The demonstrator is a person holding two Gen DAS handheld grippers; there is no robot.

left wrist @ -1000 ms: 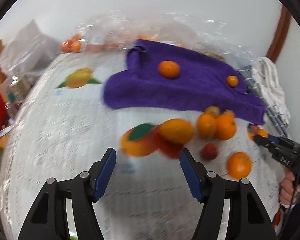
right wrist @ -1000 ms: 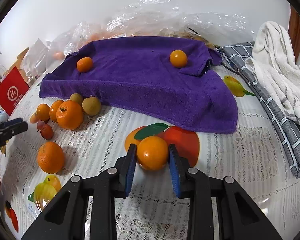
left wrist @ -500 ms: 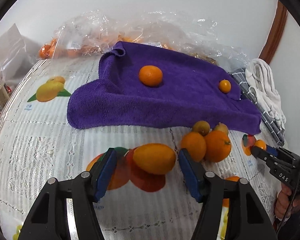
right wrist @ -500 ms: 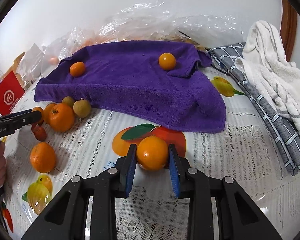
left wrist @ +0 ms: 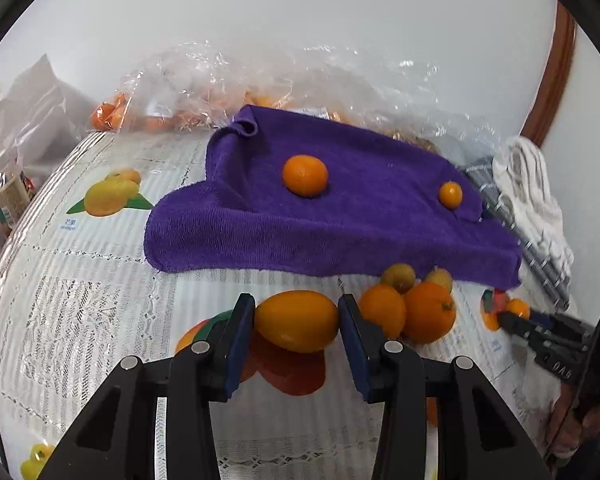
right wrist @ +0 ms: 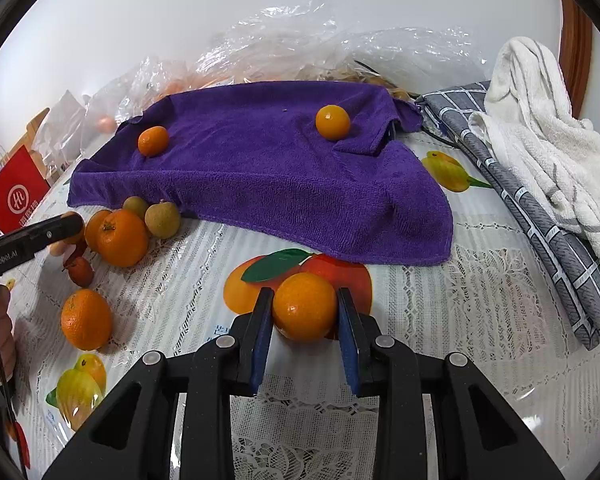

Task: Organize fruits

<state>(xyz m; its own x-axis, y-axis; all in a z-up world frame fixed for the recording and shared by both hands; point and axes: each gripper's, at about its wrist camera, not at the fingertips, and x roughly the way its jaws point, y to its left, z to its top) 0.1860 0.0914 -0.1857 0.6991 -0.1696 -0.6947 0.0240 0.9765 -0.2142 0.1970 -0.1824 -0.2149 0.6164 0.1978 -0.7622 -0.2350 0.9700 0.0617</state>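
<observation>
My left gripper (left wrist: 297,322) has an oval orange fruit (left wrist: 296,320) between its blue pads; its jaws are closing and both pads touch the fruit's ends. My right gripper (right wrist: 304,308) is shut on a round orange (right wrist: 305,306) just above the printed tablecloth. A purple towel (left wrist: 360,220) lies further back with two oranges on it, a bigger one (left wrist: 304,176) and a smaller one (left wrist: 450,195). The right wrist view shows the same towel (right wrist: 260,176) and the left gripper's tip (right wrist: 40,236) at the left edge.
A cluster of oranges (right wrist: 122,238) and greenish fruits (right wrist: 162,220) lies in front of the towel, with one loose orange (right wrist: 86,320) and a small red fruit (right wrist: 80,271). Clear plastic bags (left wrist: 204,88) line the wall. A white towel (right wrist: 540,128) on grey cloth (right wrist: 560,248) fills the right.
My left gripper has moved forward over the table until the oval fruit sits between its pads, and its jaws have narrowed onto it. The right gripper keeps its orange and holds still.
</observation>
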